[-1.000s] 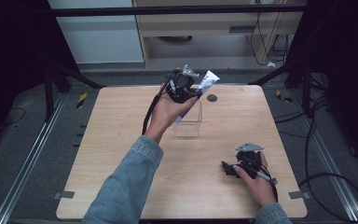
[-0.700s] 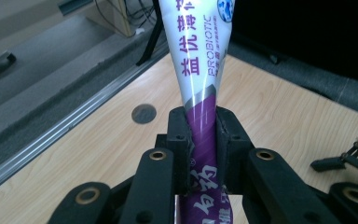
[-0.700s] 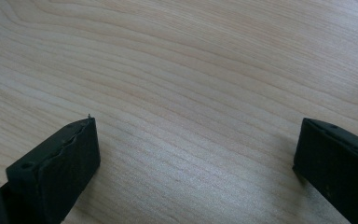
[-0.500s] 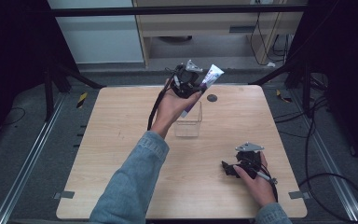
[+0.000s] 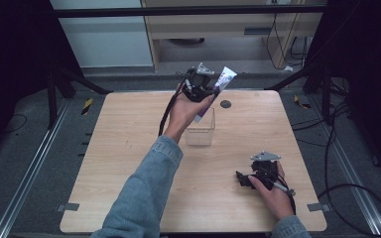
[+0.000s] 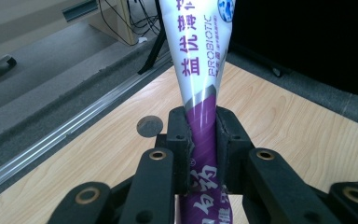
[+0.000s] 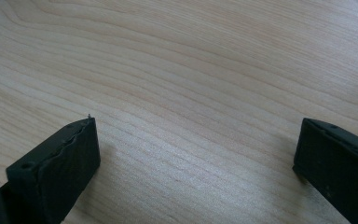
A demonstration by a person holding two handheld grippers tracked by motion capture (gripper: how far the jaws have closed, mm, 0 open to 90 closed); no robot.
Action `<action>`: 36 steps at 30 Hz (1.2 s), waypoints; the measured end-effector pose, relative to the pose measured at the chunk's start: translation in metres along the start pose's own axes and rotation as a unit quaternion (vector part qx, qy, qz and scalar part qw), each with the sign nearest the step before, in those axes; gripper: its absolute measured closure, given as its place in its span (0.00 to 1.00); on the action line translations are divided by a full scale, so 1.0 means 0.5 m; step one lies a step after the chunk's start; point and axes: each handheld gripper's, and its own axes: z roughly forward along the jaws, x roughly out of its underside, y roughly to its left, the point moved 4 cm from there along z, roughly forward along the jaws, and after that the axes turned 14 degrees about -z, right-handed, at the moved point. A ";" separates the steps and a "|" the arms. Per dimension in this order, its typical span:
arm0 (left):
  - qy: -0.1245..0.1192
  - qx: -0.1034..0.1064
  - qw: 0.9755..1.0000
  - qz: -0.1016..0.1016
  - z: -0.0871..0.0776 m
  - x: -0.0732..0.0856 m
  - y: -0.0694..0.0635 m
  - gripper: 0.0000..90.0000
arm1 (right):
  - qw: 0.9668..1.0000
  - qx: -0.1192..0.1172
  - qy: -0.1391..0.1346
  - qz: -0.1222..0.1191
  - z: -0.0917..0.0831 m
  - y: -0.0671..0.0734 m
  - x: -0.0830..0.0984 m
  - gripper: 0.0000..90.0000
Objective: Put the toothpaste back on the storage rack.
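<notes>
From the high view, the left claw (image 5: 209, 88) is raised over the far middle of the tabletop (image 5: 129, 163), clamped on a purple-and-white toothpaste tube (image 5: 222, 82). The tube's long axis runs on a slant: its white crimped end points up and away toward the far edge, and its purple lower end hangs down toward the clear box (image 5: 200, 133), which stands open-topped on the tabletop just below and slightly nearer the person. What matters for the coming move, as I judge it, is that the tube's low end sits above the box's far wall rather than squarely over the opening, so it would have to come a little nearer and tip more upright before going in. A dark round mark (image 5: 225, 104) lies on the tabletop just right of the box. The right claw (image 5: 242, 179) rests low at the near right, well apart from the box, so the left hand is plainly the nearer. In the left gripper view, the two black jaws press the tube (image 6: 204, 135) from both sides at its purple part, the printed white part rising beyond them. In the right gripper view, the jaws stand wide apart over bare wood (image 7: 191, 93), nothing between them.
</notes>
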 end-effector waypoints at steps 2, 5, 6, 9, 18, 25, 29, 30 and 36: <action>0.000 0.002 1.000 -0.001 0.007 0.002 -0.002 0.86 | 1.000 0.000 0.000 0.000 0.000 0.000 0.000 0.00; -0.007 0.006 1.000 0.000 0.011 0.001 -0.003 0.86 | 1.000 0.000 0.000 0.000 0.000 0.000 0.000 0.00; -0.010 0.006 1.000 -0.003 0.011 0.001 -0.001 0.86 | 1.000 0.000 0.000 0.000 0.000 0.000 0.000 0.00; -0.012 0.007 1.000 -0.003 0.013 0.003 0.002 0.86 | 1.000 0.000 0.000 0.000 0.000 0.000 0.000 0.00; -0.023 0.006 1.000 -0.004 0.014 0.013 0.007 0.86 | 1.000 -0.001 0.001 -0.002 0.000 0.000 0.000 0.00; -0.031 0.012 0.999 -0.010 0.016 0.026 0.022 0.86 | 1.000 -0.002 0.000 -0.001 0.000 0.000 0.000 0.00; -0.027 0.013 0.999 -0.012 0.028 0.034 0.025 0.86 | 1.000 -0.002 0.000 -0.002 0.000 -0.001 0.000 0.00; -0.024 0.011 1.000 -0.009 0.031 0.035 0.024 0.86 | 1.000 -0.002 0.000 -0.002 0.000 -0.001 0.000 0.00; -0.018 0.004 1.000 -0.005 0.044 0.044 0.028 0.86 | 1.000 -0.002 -0.001 -0.003 0.000 -0.001 0.000 0.00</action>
